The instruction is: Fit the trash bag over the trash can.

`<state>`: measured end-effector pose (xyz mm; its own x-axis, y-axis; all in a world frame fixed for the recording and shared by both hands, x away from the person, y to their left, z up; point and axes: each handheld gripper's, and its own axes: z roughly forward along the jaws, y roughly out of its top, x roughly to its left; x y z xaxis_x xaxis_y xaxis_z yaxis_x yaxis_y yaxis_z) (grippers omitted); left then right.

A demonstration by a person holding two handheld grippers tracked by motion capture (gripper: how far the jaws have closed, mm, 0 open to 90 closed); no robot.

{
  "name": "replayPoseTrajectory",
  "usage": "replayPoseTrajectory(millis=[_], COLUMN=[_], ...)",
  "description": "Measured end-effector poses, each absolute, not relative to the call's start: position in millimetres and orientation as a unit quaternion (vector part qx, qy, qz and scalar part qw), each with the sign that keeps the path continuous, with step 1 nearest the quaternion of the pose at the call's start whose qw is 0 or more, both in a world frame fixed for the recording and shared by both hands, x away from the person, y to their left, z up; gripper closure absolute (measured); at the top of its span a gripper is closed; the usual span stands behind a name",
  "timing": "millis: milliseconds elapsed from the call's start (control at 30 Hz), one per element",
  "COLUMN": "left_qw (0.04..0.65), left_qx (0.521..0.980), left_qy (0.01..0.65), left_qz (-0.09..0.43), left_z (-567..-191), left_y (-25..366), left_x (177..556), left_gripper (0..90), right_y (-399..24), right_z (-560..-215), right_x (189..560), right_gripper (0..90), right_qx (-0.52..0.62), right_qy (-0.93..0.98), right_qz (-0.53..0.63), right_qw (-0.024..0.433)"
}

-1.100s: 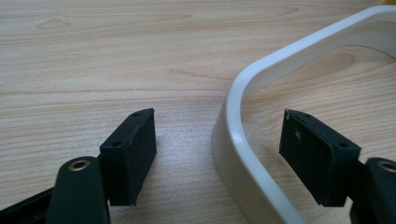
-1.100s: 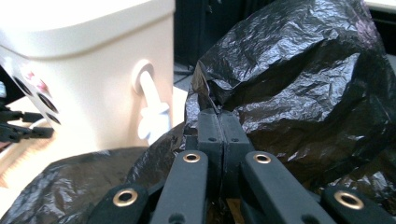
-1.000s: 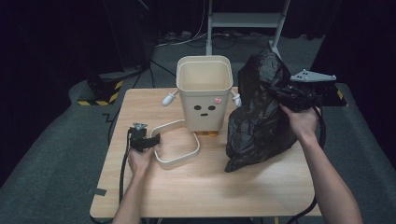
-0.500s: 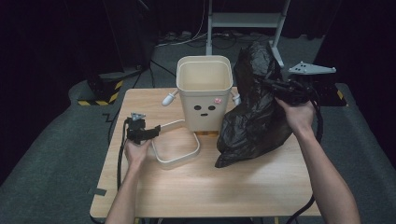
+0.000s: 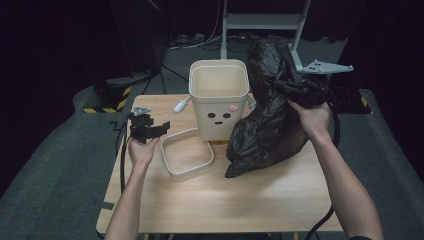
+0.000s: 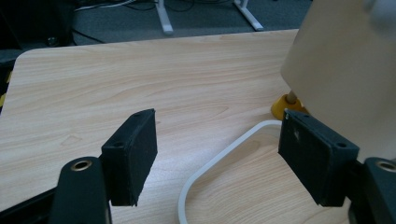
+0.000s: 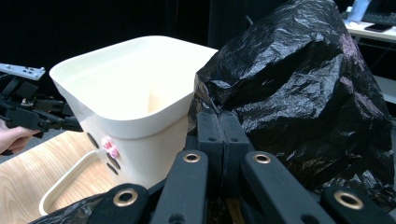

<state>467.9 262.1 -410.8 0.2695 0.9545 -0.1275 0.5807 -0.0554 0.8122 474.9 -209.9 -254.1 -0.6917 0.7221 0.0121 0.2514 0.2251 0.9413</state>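
Our right jaws (image 7: 219, 135) are pressed flat together on a fold of the black bag (image 5: 272, 115), pinching the plastic near its top edge. Our left jaws (image 6: 224, 156) stand wide apart with nothing between them.

Taking the bin (image 5: 219, 97) as our landmark: the bag hangs just to its right, its upper part now level with the bin's rim and leaning against that side, while its lower end still trails on the tabletop (image 5: 250, 200) in front of the bin's right corner. A second ago the bag stood lower and more upright beside the bin; we have since drawn it up and tipped it toward the bin's mouth. Our left gripper (image 5: 146, 127) has come up off the tabletop and now hovers left of the bin, above the outer edge of the loose rim ring (image 5: 186, 154), which lies flat in front of the bin's left side.

We judge this to be the start of lining the bin: the bag is lifted but not yet opened or over the mouth. The free left jaws look placed to catch the bag's other edge, so we can spread it and pull it down over the rim before the ring goes back on.
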Motion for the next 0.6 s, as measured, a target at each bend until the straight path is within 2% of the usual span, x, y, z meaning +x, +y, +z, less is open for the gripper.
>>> replayPoseTrajectory(millis=[200,600], left_qw=[0.407,0.431], left_qx=[0.682,0.683], left_qy=[0.557,0.543], left_qz=[0.244,0.231], left_z=[-398,-361], left_y=[262,257], left_x=[467,472], left_gripper=[27.0,24.3], right_y=[-201,-191], right_z=[-248,-243], right_x=[477,481], right_gripper=[89.6,89.6], right_qx=[0.312,0.299], right_qy=[0.752,0.751], right_qz=[0.538,0.553], right_qw=[0.217,0.203])
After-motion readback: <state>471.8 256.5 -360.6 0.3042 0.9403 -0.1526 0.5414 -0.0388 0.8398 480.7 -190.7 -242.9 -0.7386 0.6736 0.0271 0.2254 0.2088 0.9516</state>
